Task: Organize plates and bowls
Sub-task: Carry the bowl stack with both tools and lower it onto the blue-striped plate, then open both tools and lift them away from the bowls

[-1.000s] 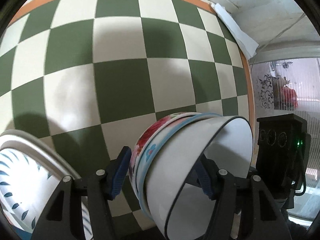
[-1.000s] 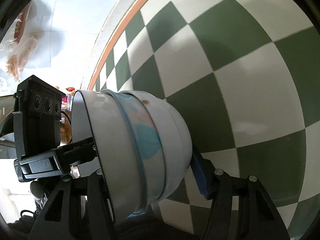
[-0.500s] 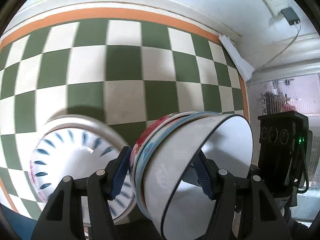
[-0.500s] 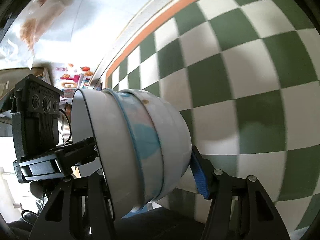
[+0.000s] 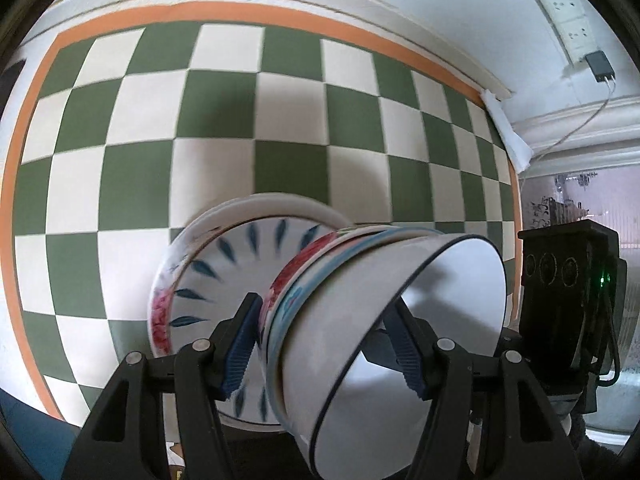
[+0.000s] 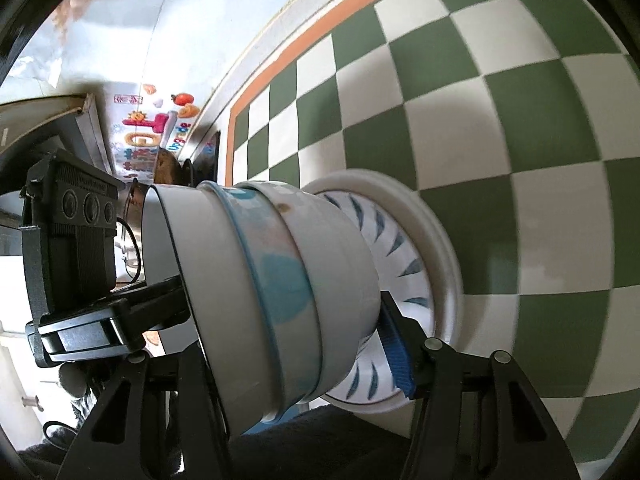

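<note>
Holding a nested stack of bowls (image 5: 384,320) between my two grippers, I keep it tilted on its side above the green-and-white checkered tablecloth (image 5: 216,112). My left gripper (image 5: 324,344) is clamped on the stack: one blue ribbed pad presses on the outer bowl with the red flower pattern, the other pad sits inside the white bowl with the thin dark rim. In the left wrist view, from left to right, I see the orange border of the cloth, then a stack of plates (image 5: 224,276) with dark blue leaf marks on the cloth behind and below the bowls, then the bowls, and at the far right the black camera block of my other gripper with a small green light. A white socket strip (image 5: 568,12) with a dark charger is on the wall at the upper right.

In the right wrist view, the left gripper's body is at the left, and my right gripper (image 6: 288,344) grips the same stack from the other side. Its right blue pad lies against the bottom of the outermost white bowl; its left finger is hidden behind the bowls. The plates (image 6: 404,256) are just behind the bowls; I cannot tell whether they touch.
</note>
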Demonstrator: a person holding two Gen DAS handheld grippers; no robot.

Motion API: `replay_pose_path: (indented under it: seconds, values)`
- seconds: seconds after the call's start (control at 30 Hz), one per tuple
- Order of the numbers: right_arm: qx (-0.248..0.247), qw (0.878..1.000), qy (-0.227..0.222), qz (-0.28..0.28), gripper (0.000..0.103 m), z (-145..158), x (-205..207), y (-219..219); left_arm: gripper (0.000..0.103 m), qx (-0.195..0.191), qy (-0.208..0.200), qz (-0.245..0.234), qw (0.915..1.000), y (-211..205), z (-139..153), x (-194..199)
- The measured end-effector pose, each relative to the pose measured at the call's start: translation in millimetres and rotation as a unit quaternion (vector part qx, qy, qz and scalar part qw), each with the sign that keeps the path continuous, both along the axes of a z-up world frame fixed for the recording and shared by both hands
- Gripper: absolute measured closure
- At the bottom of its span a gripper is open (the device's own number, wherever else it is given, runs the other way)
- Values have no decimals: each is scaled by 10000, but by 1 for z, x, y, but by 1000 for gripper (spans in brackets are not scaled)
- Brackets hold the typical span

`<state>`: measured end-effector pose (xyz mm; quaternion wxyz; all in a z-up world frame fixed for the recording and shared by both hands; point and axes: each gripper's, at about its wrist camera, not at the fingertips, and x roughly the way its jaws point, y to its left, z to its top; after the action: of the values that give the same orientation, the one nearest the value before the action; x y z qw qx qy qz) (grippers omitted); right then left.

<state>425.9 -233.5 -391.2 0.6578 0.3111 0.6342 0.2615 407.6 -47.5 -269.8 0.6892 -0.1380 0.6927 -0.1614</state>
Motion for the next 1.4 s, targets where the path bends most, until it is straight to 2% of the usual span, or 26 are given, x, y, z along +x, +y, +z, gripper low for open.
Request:
replay_pose_path:
  seconds: [0.27,0.47,1.03,1.2,1.4]
  values:
    - [-133,9997,174,60,44,-27,1,23,43,-73,239,110,9996,19,-29,0]
    - [-185,9995,252,49,44,-33,2,26,43,-78,289,77,9995,21,-37,0]
    - [-157,9994,315,56,44,-33,-2,28,43,106,186,8,9998,23,-35,0]
    - [-294,9990,346,43,42,-31,-4,29,43,158,118,-58,9998,24,-33,-2]
    - [-676,9975,125,135,42,-18,-8,32,43,302,3,-69,9995,25,-29,-7]
